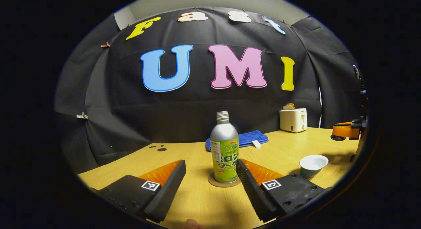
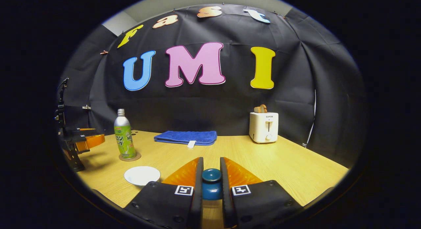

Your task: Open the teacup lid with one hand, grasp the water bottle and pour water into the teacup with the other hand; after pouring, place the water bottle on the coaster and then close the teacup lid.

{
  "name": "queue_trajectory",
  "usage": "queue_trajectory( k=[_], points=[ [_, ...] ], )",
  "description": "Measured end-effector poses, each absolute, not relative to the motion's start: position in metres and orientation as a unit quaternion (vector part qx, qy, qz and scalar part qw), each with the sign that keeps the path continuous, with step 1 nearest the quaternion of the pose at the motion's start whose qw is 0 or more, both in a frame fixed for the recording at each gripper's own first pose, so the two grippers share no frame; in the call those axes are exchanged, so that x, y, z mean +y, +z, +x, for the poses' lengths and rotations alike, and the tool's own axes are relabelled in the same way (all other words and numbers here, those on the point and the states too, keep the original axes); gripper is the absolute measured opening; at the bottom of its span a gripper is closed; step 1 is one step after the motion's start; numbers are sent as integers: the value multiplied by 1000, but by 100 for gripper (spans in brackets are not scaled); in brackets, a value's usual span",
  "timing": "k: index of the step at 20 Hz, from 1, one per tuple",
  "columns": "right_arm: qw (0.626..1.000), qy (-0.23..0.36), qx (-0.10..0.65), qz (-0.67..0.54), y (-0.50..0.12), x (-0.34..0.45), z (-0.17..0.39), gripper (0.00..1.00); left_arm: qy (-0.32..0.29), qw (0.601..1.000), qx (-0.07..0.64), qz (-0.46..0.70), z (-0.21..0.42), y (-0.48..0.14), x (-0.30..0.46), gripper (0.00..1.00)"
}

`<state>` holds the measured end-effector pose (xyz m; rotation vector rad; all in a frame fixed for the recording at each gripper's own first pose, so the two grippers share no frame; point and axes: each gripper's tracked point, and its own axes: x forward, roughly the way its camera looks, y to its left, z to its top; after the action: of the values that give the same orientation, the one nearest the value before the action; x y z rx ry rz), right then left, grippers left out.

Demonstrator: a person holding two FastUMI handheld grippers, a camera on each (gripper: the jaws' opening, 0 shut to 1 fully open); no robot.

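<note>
A silver and green water bottle stands upright on a round coaster in the left gripper view. My left gripper is open, and the bottle sits at its fingertips, close to the right-hand finger, with no pressure on it. The teacup stands uncovered to the right, white inside. In the right gripper view my right gripper is shut on the dark blue teacup lid, held above the table. The open teacup lies to its left, with the bottle and the left gripper beyond.
A folded blue towel lies at the back of the wooden table. A white toaster with bread in it stands at the back right. The black cloth wall closes the table's far side.
</note>
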<state>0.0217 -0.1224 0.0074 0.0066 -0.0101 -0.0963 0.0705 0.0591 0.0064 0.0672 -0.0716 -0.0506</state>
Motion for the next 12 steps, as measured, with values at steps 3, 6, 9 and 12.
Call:
queue_trajectory(
  k=[3, 6, 9, 12],
  points=[
    [1000, -12, 0, 5, 5, -90, 19, 28, -31, 999, -31, 11, 68, 3, 64, 96],
    [999, 28, 22, 7, -2, -53, 30, 28, -40, 999, -10, 6, 69, -5, 64, 97],
    [998, 53, 28, -7, -2, -22, 42, 28, -38, 999, -12, 5, 66, -3, 67, 96],
    [996, 74, 38, -18, -7, 5, 52, 28, -36, 999, -12, 5, 64, -3, 66, 96]
  ],
)
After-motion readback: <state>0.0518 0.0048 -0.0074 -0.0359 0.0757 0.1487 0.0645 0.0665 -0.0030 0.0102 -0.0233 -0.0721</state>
